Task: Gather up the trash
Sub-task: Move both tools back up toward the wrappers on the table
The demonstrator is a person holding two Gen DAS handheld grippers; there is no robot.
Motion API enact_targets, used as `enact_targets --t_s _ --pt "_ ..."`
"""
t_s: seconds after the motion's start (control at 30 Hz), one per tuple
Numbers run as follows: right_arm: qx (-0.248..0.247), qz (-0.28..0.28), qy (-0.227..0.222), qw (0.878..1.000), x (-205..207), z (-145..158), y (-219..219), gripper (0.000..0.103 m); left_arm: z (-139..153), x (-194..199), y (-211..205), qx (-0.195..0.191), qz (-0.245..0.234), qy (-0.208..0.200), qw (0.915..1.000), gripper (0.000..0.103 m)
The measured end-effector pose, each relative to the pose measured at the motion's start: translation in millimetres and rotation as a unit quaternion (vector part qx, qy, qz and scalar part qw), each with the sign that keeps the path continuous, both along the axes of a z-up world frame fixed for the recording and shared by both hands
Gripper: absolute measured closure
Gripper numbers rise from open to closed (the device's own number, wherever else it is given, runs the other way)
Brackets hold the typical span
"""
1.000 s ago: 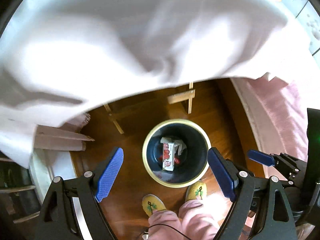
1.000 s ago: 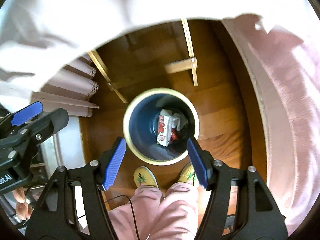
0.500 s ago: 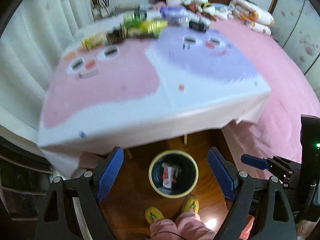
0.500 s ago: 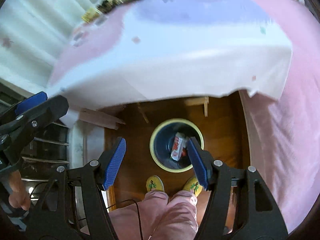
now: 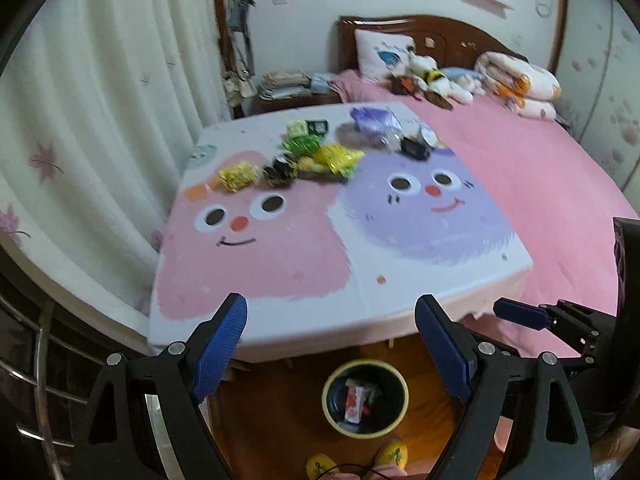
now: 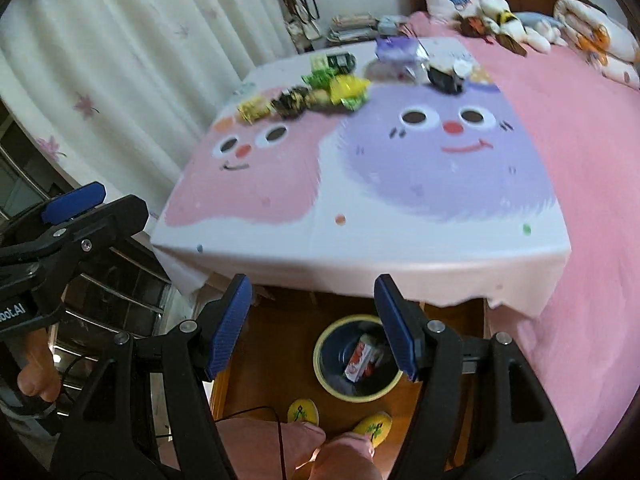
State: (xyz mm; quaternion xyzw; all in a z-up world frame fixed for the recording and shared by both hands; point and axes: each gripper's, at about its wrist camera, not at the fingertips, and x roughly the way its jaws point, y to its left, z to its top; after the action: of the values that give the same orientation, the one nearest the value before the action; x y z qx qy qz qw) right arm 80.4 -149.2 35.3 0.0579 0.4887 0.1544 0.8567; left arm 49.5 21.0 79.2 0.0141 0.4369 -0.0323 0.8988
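While both tongs hang empty above the bin, the next reach for trash is yet to start.

Ahead of the tongs the bench [image 5: 280, 248] spreads wide and bare up to its near edge, the bed [image 5: 560, 184] just beside it on their right. Below them the bin [image 6: 326, 376] already holds a carton [image 6: 360, 358]. The wrappers [image 5: 296, 160] lie at the far end, so I judge a long forward reach is needed. Left tongs [image 5: 340, 344] and right tongs [image 6: 316, 324] both gape wide.
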Motion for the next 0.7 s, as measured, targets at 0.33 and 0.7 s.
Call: enact_targets --t_s 0.33,0.7 --pt "0.003 0.035 -0.032 0.999 48 23 20 0.042 13 30 27 0.017 0.059 -0.009 0.9981 0.016" --pt "-0.004 -0.023 -0.020 1.000 158 11 45 0.042 -26 162 100 0.021 0.041 0.029 0.9985 0.017"
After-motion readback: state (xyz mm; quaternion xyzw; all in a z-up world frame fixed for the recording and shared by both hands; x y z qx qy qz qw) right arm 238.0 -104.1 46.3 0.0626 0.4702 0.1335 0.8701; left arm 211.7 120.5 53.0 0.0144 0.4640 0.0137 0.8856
